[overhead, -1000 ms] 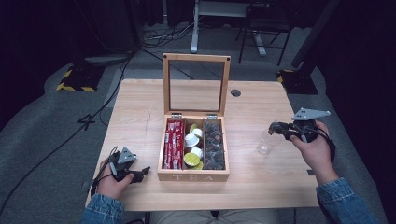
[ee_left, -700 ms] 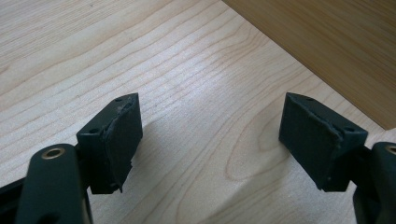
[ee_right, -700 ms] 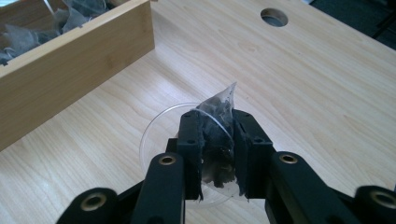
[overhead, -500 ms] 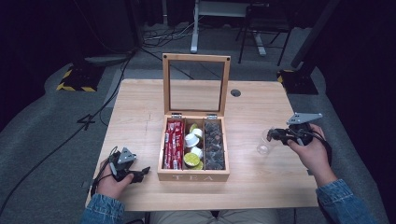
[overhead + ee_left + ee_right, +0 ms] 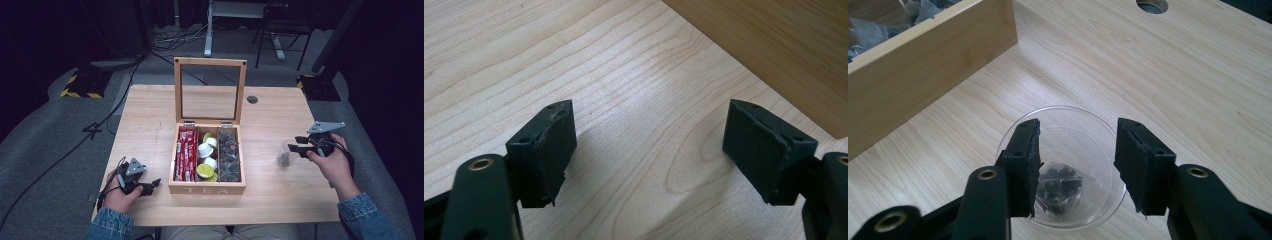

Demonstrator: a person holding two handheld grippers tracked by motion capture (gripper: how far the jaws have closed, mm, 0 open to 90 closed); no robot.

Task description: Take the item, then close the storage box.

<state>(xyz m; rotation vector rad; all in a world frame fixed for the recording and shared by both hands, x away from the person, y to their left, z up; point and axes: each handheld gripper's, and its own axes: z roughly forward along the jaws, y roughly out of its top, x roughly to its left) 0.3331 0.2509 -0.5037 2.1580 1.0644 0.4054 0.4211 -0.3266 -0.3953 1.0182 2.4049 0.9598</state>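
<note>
A clear plastic cup [image 5: 1073, 125] stands on the table right of the wooden tea box [image 5: 207, 189]. A dark pyramid tea bag [image 5: 1060, 187] lies at the cup's bottom. My right gripper [image 5: 1078, 150] hovers just over the cup's mouth. Its jaws have just been opening and stand apart with nothing pressed between the pads. From above, the right gripper [image 5: 295, 143] points left at the cup [image 5: 283, 156]. My left gripper [image 5: 154, 185] rests open on the table by the box's front left corner, and its jaws [image 5: 651, 145] are empty.
The tea box's glass lid [image 5: 210, 90] stands upright at the back. Its compartments hold red sachets [image 5: 186, 154], white and green pods [image 5: 205, 160] and dark tea bags [image 5: 229, 156]. A cable hole [image 5: 252, 99] lies behind the cup. The box wall [image 5: 923, 65] is close to the cup's left.
The right gripper's jaws have parted from shut to open over the cup, and the hand has sunk slightly. The left hand has stayed where it was.
</note>
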